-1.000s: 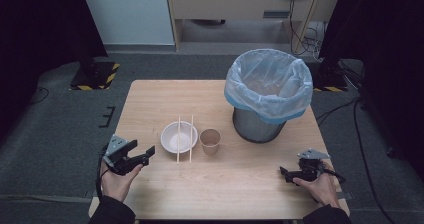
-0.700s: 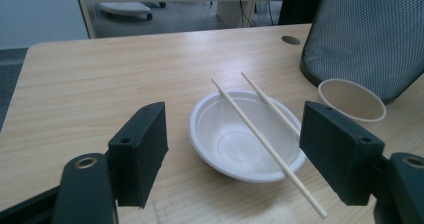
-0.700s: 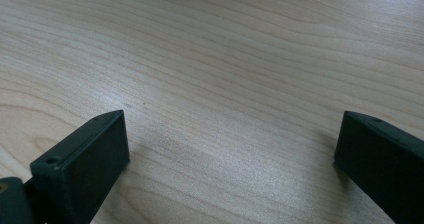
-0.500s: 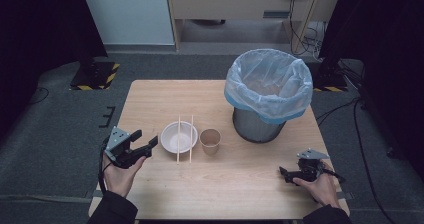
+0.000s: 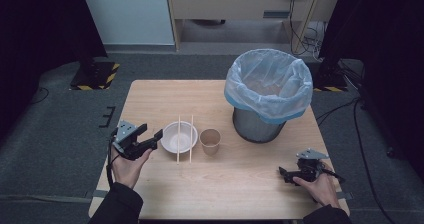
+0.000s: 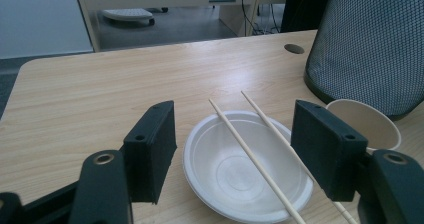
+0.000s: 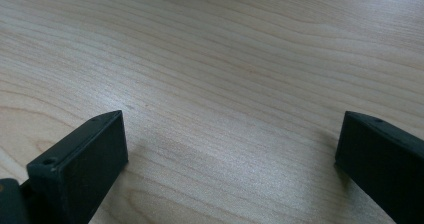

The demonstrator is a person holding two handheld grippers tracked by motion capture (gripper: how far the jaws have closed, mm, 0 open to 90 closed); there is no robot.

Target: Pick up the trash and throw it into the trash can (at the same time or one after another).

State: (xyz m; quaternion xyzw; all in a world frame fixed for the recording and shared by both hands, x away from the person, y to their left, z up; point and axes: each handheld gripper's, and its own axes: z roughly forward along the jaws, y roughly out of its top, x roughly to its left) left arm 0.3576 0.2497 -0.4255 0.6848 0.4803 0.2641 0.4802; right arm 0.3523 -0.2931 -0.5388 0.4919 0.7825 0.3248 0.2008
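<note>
Wooden table (image 5: pixel 165 99), light grain, rectangular; all items listed are set on it.

White bowl (image 5: pixel 179 137), shallow, disposable type, upright near the table's left-centre. Nothing is held in it. Two wooden chopsticks (image 5: pixel 178 139) are laid across its rim, side by side, running from the near side to the far side; in the left gripper view the bowl (image 6: pixel 247 171) is seen bare inside, with the chopsticks (image 6: pixel 252 161) bridging it.

Paper cup (image 5: pixel 210 141), brown, upright, just beside the bowl on its right and apart from it. Its inside (image 6: pixel 364 124) is seen pale and without contents.

Waste bin (image 5: pixel 260 121), grey mesh, upright at the table's far right, lined with a pale blue plastic bag (image 5: pixel 268 81) folded over the rim. What is held in it cannot be told.

Left gripper (image 5: pixel 150 138), held in the left hand (image 5: pixel 127 166) just left of the bowl, pointed at it. Its jaws are spread, have just been closing somewhat, and pinch nothing; the bowl is framed between them, farther off.

Right gripper (image 5: pixel 283 173), held in the right hand (image 5: pixel 320 186) at the table's near right corner, well apart from the containers. Its jaws are spread wide over bare wood.
</note>
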